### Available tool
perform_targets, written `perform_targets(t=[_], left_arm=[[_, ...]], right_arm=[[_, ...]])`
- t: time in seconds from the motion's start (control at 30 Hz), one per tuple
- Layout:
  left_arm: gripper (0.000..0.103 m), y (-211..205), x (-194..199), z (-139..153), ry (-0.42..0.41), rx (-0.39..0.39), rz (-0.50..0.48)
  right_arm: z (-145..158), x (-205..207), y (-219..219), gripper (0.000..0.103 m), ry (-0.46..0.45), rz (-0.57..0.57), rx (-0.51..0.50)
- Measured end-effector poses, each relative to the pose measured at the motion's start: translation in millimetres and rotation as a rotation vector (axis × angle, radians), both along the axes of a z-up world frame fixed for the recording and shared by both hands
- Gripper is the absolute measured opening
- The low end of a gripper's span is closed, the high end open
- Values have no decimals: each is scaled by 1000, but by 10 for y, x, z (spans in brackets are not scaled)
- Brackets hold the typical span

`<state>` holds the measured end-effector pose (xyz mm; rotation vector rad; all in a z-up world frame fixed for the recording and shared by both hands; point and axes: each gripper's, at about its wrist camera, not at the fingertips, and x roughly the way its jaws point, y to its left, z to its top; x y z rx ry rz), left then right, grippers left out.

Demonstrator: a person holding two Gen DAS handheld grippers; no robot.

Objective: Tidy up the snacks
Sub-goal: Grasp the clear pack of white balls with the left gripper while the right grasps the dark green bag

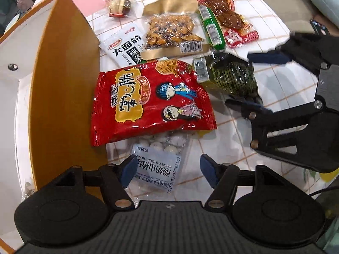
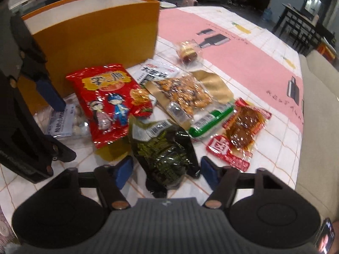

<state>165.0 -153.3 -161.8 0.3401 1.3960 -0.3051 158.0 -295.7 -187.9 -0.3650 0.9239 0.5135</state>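
Left wrist view: my left gripper (image 1: 166, 170) points down at the clear bag of white yogurt balls (image 1: 157, 160), lower centre; the jaws are apart, the bag between the blue pads (image 1: 127, 172) without firm contact. A glossy red snack bag (image 1: 148, 101) overlaps its upper end. The orange box (image 1: 61, 80) fills the left of the frame; its white interior shows here, contents unclear. My right gripper (image 1: 254, 80) enters at right, straddling the dark green crinkled pouch (image 1: 228, 78).

Right wrist view: my right gripper (image 2: 166, 171) stands with jaws apart, the dark green pouch (image 2: 167, 154) between them, pads not pressing. Only this view shows the box's (image 2: 95, 31) full outer face, upper left, and the pink-and-white tablecloth (image 2: 243, 63) stretching to upper right. 2 sealed packs, green sausage stick (image 2: 209, 122) and red tofu (image 2: 239, 135), lie at centre right.
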Motion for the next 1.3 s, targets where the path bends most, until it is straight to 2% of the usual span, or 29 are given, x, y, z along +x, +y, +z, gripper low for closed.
perform_targets(t=[0.07,0.1,0.17,0.27,0.3,0.33,0.37,0.5,0.57,0.6,0.63,0.67,0.7,0.73,0.8,0.87,1.03,1.1,1.23,1.3], left_arm=[[59,32,-25,23,-18,-8,2],[49,49,-40,35,-22,-21,1],[45,77,-79,56,-34,-40,-3],[32,103,-178,68,-69,-57,-29],[19,92,-205,73,-76,-79,-33],[14,70,-234,88,-66,-108,-36],[14,9,-260,120,-60,-126,-44],[14,-109,-378,108,-114,-124,-96],[21,-85,-402,135,-124,-159,-81],[36,-75,-420,161,-135,-165,-76],[57,-65,-439,185,-147,-155,-80],[67,-75,-460,192,-159,-127,-90],[80,-81,-473,198,-174,-87,-103],[80,-79,-488,199,-187,-49,-119],[83,-65,-497,179,-183,8,-152],[85,-12,-470,139,-156,23,-146],[87,66,-400,46,-113,7,-120],[87,88,-358,-3,-109,4,-89],[87,144,-281,-81,-72,-50,-9],[78,176,-281,-110,-62,-81,21]], right_arm=[[16,12,-27,56,19,-18,16],[31,14,-42,54,30,-27,26],[54,11,-66,52,61,-40,32],[72,-56,-79,51,86,-44,23],[77,-83,-82,51,92,-44,17],[84,-114,-85,50,100,-47,10],[95,-145,-94,43,106,-50,4],[127,-258,-175,43,135,-72,-6],[130,-289,-219,44,133,-82,-5],[134,-292,-233,44,131,-85,-6],[145,-299,-243,44,124,-85,-3],[161,-304,-252,46,113,-85,3],[184,-308,-258,53,100,-83,10],[210,-313,-260,62,86,-79,19],[247,-312,-259,65,62,-68,32],[263,-313,-236,69,42,-48,31],[209,-316,-179,77,40,0,3],[175,-307,-176,78,48,6,-1],[125,-265,-173,78,62,2,5],[102,-248,-169,78,68,2,7]])
